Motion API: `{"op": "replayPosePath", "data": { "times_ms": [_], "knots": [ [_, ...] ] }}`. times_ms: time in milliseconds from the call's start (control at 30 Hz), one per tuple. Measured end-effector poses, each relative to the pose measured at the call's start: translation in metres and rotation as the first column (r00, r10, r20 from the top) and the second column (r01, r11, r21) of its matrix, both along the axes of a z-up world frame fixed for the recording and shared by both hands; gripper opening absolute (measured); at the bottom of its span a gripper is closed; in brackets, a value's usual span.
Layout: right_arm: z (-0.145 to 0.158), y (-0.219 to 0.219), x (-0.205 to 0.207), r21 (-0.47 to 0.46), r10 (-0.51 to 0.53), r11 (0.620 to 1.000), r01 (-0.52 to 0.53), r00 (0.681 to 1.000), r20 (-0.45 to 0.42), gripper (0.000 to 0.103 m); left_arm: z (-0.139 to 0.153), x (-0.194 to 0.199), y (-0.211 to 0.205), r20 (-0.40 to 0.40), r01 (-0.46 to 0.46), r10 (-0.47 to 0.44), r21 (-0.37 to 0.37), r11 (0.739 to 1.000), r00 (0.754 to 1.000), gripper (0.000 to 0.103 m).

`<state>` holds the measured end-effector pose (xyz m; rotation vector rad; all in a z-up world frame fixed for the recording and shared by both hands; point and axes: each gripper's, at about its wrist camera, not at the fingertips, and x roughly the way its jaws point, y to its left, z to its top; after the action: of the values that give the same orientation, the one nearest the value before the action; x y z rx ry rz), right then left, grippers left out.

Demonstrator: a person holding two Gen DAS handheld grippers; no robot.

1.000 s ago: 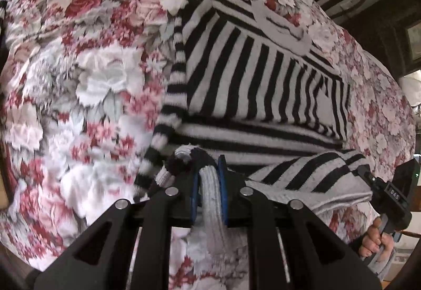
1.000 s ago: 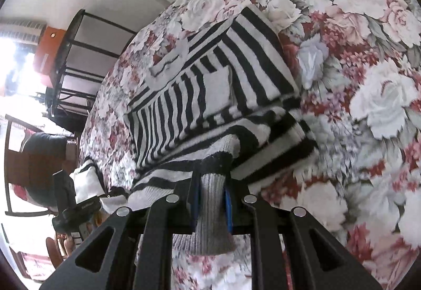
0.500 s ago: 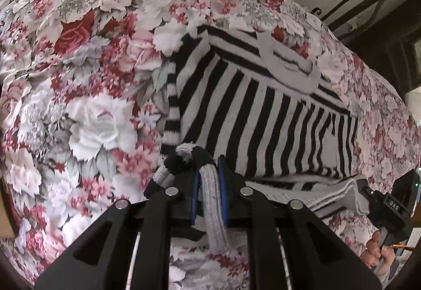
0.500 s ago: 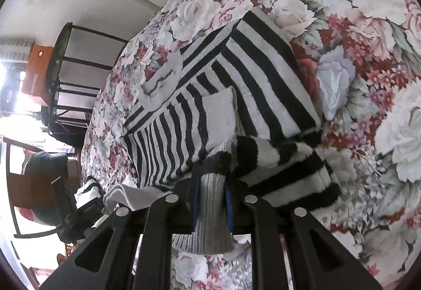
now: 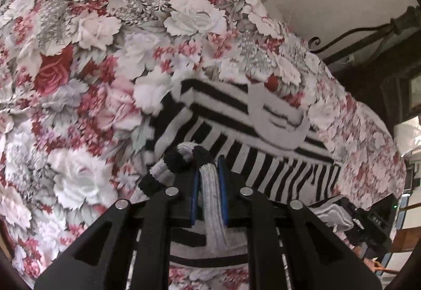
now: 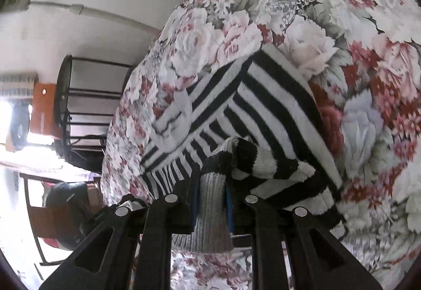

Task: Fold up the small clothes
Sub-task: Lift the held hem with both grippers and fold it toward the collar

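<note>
A black-and-white striped knit sweater [image 5: 252, 129] lies on a floral bedspread [image 5: 86, 58]; it also shows in the right wrist view [image 6: 273, 111]. My left gripper [image 5: 209, 182] is shut on the sweater's grey ribbed hem [image 5: 213, 200] at its left corner. My right gripper [image 6: 211, 190] is shut on the grey hem [image 6: 210, 213] at the other corner. Both hold the bottom edge lifted over the sweater's body, towards its grey collar [image 5: 276, 118]. The right gripper shows at the lower right of the left wrist view [image 5: 373, 221].
The floral bedspread [image 6: 355, 26] covers the bed all around the sweater. A dark metal bed frame [image 5: 368, 32] and a white wall stand beyond the far edge. A black rack [image 6: 86, 111] and a chair [image 6: 60, 205] stand off the bed's left side.
Both grippers have carried the hem up and forward over the sweater towards the collar. The lower part of the sweater now folds over the body.
</note>
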<state>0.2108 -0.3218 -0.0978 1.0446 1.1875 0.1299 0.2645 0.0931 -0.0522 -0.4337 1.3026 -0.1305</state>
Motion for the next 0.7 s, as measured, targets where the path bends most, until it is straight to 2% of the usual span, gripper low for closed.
{"op": "replayPosePath", "data": {
  "times_ms": [200,400,500,567,633,700],
  "knots": [
    [-0.015,-0.001,0.022,0.001,0.003,1.0,-0.003,1.0,-0.028,0.019,-0.014,0.018,-0.007,-0.023,0.018,-0.017,0.026,1.0,1.0,0.012],
    [-0.031,-0.004,0.038,0.005,-0.007,1.0,0.007,0.999,-0.048,0.025,-0.032,0.033,-0.01,-0.053,0.034,-0.03,0.06,0.998,0.998,0.012],
    [-0.031,-0.014,0.042,-0.015,-0.039,0.999,0.039,0.999,-0.014,0.03,-0.037,0.038,-0.01,-0.057,0.035,-0.03,0.077,0.996,0.998,0.012],
    [-0.03,-0.026,0.04,0.01,-0.085,0.996,0.085,0.996,0.015,0.044,-0.038,0.041,-0.011,-0.051,0.034,-0.029,0.1,0.994,0.998,0.015],
    [-0.027,-0.033,0.036,0.014,-0.121,0.993,0.121,0.992,0.031,0.046,-0.037,0.042,-0.011,-0.049,0.029,-0.024,0.108,0.994,0.999,0.02],
    [-0.02,-0.035,0.034,-0.034,-0.114,0.993,0.116,0.992,0.053,0.047,-0.033,0.042,-0.012,-0.039,0.031,-0.027,0.112,0.993,0.999,0.024]
  ]
}}
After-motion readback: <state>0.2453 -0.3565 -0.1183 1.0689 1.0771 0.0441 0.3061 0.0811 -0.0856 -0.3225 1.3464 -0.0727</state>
